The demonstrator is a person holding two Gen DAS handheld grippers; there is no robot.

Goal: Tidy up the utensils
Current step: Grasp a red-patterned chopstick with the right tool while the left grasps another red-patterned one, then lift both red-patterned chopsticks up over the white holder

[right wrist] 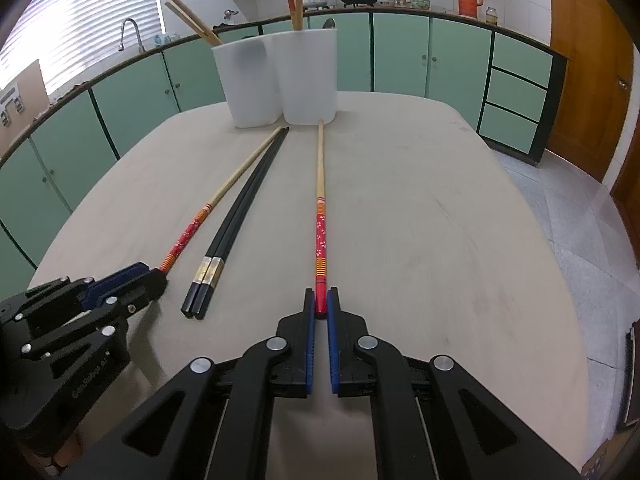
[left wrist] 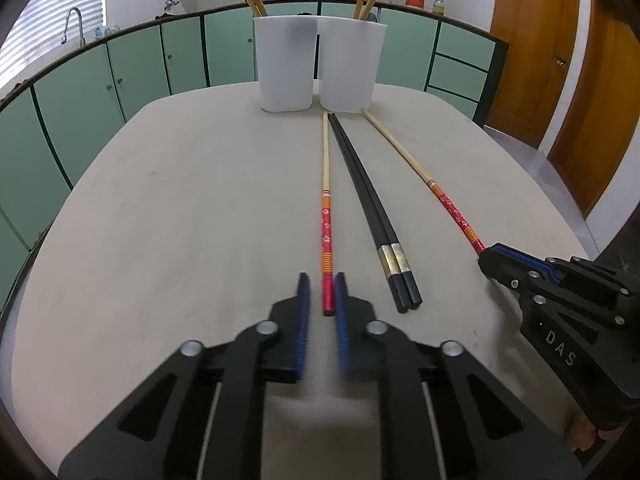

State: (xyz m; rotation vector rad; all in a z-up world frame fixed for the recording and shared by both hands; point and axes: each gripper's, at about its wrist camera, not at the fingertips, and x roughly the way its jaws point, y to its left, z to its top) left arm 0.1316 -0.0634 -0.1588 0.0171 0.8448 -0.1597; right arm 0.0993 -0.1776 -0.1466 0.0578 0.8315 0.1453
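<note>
Two red-handled bamboo chopsticks and a black pair [left wrist: 374, 208] lie on the beige table [left wrist: 180, 220], tips toward two white cups [left wrist: 285, 64] [left wrist: 352, 66] that hold more chopsticks. My left gripper [left wrist: 323, 282] straddles the red end of the left chopstick [left wrist: 326, 216]; the jaws stand slightly apart from it. My right gripper [right wrist: 321, 296] is closed on the red end of the right chopstick [right wrist: 320, 224]. Each gripper shows in the other's view: the right gripper in the left wrist view [left wrist: 494, 258], the left gripper in the right wrist view [right wrist: 154, 278].
The table's rounded edges fall off at left and right. Green cabinets [left wrist: 132, 68] and a counter with pots stand behind. A wooden door [left wrist: 536, 52] and tiled floor are at the right.
</note>
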